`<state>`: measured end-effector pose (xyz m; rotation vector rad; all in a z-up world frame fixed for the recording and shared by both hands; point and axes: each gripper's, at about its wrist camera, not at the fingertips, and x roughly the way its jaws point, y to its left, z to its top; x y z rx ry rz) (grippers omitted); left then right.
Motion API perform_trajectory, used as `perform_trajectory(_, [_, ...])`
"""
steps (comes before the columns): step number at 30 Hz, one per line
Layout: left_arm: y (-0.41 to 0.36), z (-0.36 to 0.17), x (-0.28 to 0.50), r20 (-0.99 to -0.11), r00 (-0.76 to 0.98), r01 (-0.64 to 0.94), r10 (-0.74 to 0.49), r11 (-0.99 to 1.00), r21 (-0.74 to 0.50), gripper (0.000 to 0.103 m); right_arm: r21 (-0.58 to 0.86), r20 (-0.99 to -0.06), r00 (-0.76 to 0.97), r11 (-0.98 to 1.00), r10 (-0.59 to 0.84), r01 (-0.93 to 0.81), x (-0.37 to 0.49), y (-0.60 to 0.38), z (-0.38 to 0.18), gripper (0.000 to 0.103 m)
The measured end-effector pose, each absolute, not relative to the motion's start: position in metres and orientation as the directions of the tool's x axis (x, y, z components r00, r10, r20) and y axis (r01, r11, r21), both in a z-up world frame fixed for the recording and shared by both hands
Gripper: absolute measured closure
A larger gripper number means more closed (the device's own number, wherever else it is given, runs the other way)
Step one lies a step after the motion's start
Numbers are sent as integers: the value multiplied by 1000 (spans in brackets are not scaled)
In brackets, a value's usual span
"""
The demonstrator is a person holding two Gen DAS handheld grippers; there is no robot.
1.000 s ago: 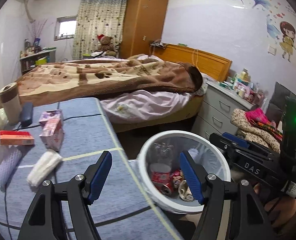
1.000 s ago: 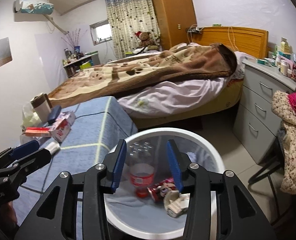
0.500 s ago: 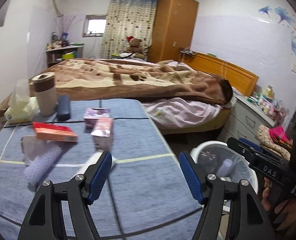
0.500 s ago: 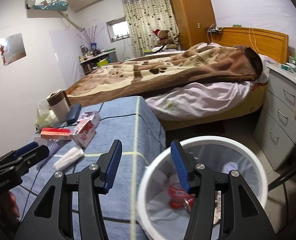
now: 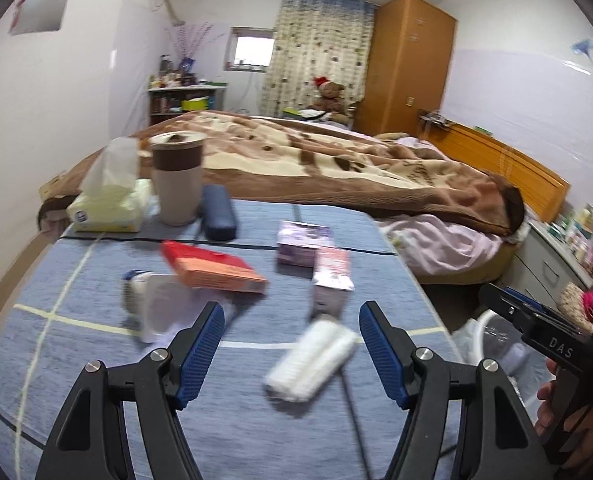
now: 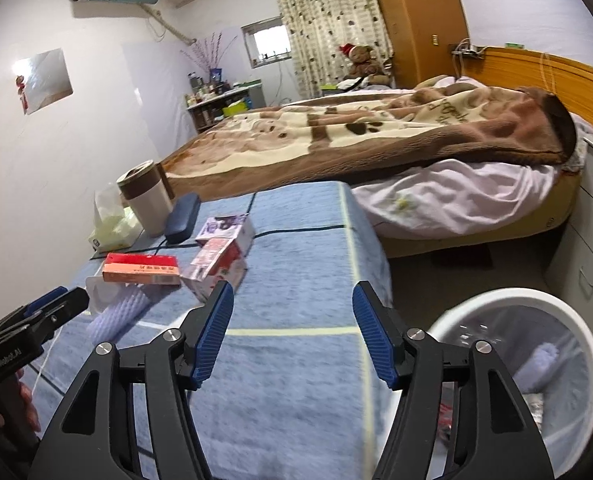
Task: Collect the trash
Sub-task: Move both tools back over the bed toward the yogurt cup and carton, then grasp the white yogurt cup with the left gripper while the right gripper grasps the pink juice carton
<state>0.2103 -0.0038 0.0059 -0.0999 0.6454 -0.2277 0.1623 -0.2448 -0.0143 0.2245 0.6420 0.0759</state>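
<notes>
— What's in front of me, biggest first?

— The blue-covered table [image 5: 96, 360], with the white bin [image 6: 576, 320] on the floor off its right edge, some trash already inside. On the cloth: an orange-red box [image 5: 212, 268], two pinkish cartons [image 5: 330, 270], a clear flat packet [image 5: 164, 304], and nearest, a white foam roll [image 5: 312, 356].

— Which gripper would I use?

— My left gripper [image 5: 290, 352], I judge. Its jaws are spread wide with nothing between them, and the roll lies just ahead, right between the fingertips. My right gripper [image 6: 292, 334] is also spread and empty, over bare cloth nearer the bin.

— How does the roll lie?

— Its long axis runs diagonally, near-left to far-right, so I'd likely turn my wrist to close across it. A thin cable [image 5: 352, 412] runs beside its near end; I'd keep clear of that.
</notes>
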Motion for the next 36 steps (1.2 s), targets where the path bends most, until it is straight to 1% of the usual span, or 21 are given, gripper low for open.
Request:
perform_trajectory(14, [71, -15, 242, -623, 772, 36, -126, 987, -154, 33, 222, -631, 751, 973, 196, -68, 208, -196, -25, 36])
perform_trajectory(19, [93, -26, 258, -648, 755, 3, -104, 988, -155, 33, 226, -650, 731, 971, 209, -77, 226, -182, -31, 32])
perform_trajectory(27, [104, -41, 283, -679, 723, 28, -128, 987, -156, 33, 245, -676, 701, 967, 226, -75, 249, -168, -41, 32])
perform_trajectory(31, [108, -47, 294, -681, 718, 43, -143, 986, -162, 32, 232, -690, 690, 970, 221, -79, 258, -161, -45, 32])
perform_trajectory(36, [103, -47, 306, -683, 715, 77, -147, 988, -132, 30, 221, -705, 678, 973, 205, -65, 268, -156, -50, 32])
